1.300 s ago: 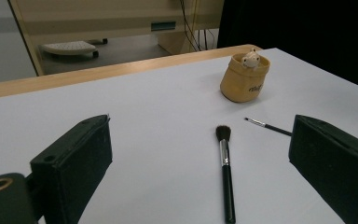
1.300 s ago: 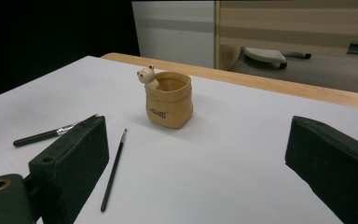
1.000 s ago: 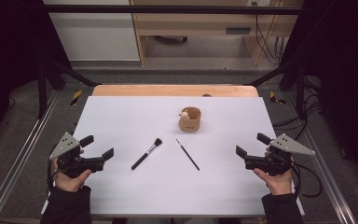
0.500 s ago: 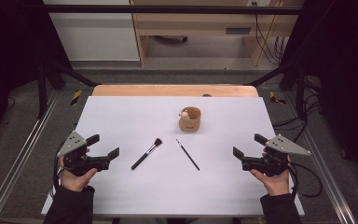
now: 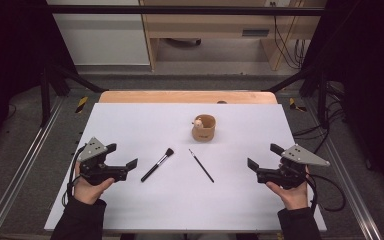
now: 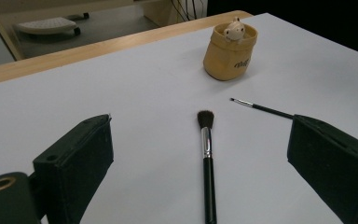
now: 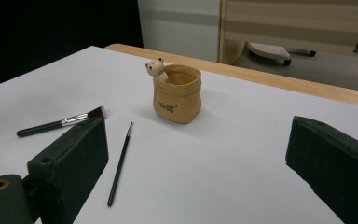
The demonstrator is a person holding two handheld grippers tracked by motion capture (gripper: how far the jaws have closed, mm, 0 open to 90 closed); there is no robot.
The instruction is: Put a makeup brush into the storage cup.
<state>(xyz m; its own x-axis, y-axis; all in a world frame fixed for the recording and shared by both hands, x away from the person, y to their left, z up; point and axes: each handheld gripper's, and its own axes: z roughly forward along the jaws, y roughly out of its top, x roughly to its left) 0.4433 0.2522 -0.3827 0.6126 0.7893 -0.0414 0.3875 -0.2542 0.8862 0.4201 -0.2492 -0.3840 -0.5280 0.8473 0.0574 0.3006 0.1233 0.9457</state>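
Since the earlier frames I had brought both grippers inward toward the table's middle; brushes and cup hadn't shifted. My left gripper [image 5: 121,158] sat at 8 o'clock on the white table sheet [image 5: 130,125], jaws spread wide, holding nothing. My right gripper [image 5: 263,159] sat at 4 o'clock, jaws wide as well, nothing in them.

The black-handled fluffy makeup brush with silver ferrule [image 5: 157,164] lay flat just left of centre, bristles pointing to 1 o'clock, close to the left jaws; in the left gripper view it ran straight up between them [image 6: 206,154]. The thin black liner brush [image 5: 201,165] lay flat just right of centre, tip toward 11 o'clock, apart from the fluffy one. The tan pouch-shaped ceramic cup with a small bear figure on its rim [image 5: 203,127] stood upright at 12 o'clock, beyond both.

My read: both brushes are light, stiff, smooth and prone to rolling. I'd pinch the fluffy brush mid-handle below the ferrule, never on the bristles. The liner is very slim; jaws need to close squarely across it. The cup looked breakable and easily tipped.
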